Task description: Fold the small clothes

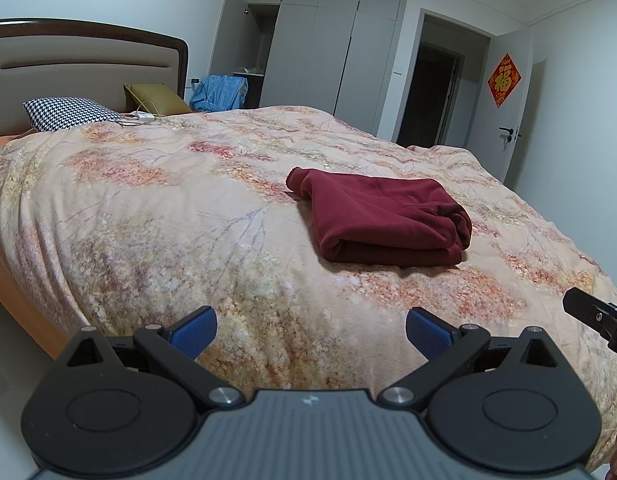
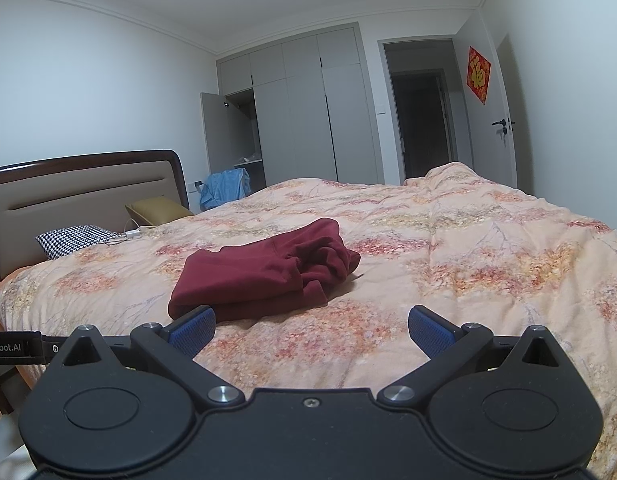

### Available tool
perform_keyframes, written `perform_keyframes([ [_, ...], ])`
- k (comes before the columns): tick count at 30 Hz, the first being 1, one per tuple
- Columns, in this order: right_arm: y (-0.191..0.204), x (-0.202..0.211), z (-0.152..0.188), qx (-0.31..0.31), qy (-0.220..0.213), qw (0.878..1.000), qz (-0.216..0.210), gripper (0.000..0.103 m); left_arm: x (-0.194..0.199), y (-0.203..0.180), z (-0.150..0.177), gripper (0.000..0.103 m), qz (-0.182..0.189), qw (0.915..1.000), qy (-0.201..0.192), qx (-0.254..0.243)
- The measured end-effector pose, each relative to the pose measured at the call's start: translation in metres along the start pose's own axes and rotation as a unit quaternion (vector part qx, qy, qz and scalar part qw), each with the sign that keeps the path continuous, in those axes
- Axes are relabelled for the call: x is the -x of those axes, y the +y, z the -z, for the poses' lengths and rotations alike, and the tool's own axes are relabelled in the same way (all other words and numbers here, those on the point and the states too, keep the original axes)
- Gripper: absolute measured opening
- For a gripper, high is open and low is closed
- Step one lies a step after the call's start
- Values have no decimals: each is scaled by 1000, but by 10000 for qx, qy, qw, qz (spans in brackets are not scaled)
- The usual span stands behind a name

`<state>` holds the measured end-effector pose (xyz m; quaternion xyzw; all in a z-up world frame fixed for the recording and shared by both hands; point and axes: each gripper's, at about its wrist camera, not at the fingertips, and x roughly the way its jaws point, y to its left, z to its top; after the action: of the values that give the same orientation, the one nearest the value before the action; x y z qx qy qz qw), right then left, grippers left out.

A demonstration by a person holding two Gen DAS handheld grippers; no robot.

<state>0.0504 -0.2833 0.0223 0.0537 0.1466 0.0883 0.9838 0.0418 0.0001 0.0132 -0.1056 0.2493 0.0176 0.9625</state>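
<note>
Left wrist view shows my left gripper (image 1: 311,330) with the jaws wide apart and nothing between them; it hangs above the near edge of the floral quilt (image 1: 168,208), well apart from the dark red garment (image 1: 382,220); the garment lies on the quilt as a compact folded bundle, layers stacked, so I judge the folding is nearly or fully done. In the right wrist view my right gripper (image 2: 311,330) is also wide and empty, near the bundle but not touching it; I think both are kept back so the stack is not disturbed; one end looks bunched and may need smoothing.
</note>
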Motion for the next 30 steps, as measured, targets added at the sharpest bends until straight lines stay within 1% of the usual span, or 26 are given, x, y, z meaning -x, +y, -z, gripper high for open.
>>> perform_keyframes([
  [19, 1, 0, 1, 10, 28, 10000, -13, 103, 0, 1, 2, 103, 13, 10000, 19, 43],
  [23, 2, 0, 2, 7, 29, 10000, -13, 103, 0, 0, 2, 103, 83, 9999, 63, 93],
  [25, 2, 0, 1, 11, 29, 10000, -15, 103, -1, -3, 1, 103, -50, 9999, 99, 34],
  [27, 2, 0, 1, 11, 29, 10000, -14, 103, -2, -8, 0, 103, -419, 9990, 114, -102],
  [30, 2, 0, 2, 14, 33, 10000, -16, 103, -4, -14, 1, 103, -1001, 9944, 121, -325],
])
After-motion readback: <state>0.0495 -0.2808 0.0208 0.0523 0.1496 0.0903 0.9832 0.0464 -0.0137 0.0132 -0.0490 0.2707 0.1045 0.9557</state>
